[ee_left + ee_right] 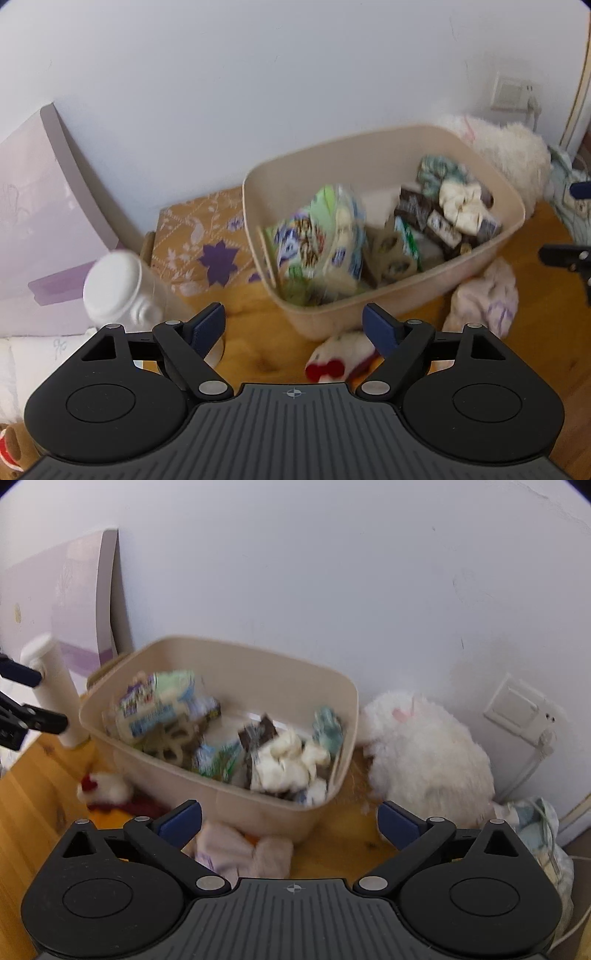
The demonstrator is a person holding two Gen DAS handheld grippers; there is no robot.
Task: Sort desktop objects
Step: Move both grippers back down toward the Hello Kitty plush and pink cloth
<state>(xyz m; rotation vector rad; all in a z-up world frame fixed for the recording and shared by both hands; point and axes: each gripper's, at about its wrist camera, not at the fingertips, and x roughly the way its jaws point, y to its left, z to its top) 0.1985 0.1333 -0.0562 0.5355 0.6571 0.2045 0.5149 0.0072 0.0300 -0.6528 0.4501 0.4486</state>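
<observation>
A beige plastic bin (436, 291) (221, 653) stands on the wooden desk against the wall. It holds snack packets (321, 236) (159, 705), dark wrapped bars (436, 221), tape rolls and a cream scrunchie (465, 206) (288, 768). My left gripper (293, 326) is open in front of the bin, nothing between its blue pads. My right gripper (290, 821) is open wide, also with nothing in it, over a pale pink cloth (240, 853) (487, 295). A small white plush with a red bow (340, 360) (105, 788) lies at the bin's near side.
A white-lidded jar (118, 291) (55, 694) stands left of the bin, by a patterned orange box (207, 240) and a lilac board (40, 206). A large white plush (424, 757) sits right of the bin near a wall socket (517, 709) with a cable.
</observation>
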